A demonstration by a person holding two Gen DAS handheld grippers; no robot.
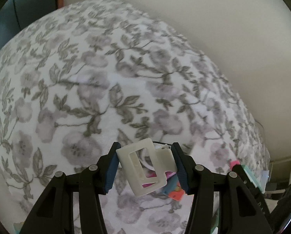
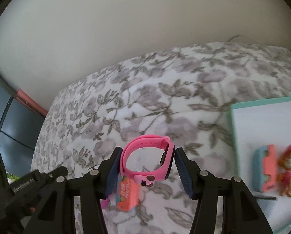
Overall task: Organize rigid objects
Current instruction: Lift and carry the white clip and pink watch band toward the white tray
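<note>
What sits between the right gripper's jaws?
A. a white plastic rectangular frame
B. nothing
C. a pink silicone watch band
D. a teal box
C: the right wrist view shows the pink silicone watch band looped between the right gripper jaws.

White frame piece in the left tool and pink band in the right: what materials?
White frame piece: likely rigid plastic, off-white, slightly glossy; crisp flat edges, rectangular cutouts. Pink band: looks like silicone rubber, matte; holds a smooth curved loop with a strap keeper.
</note>
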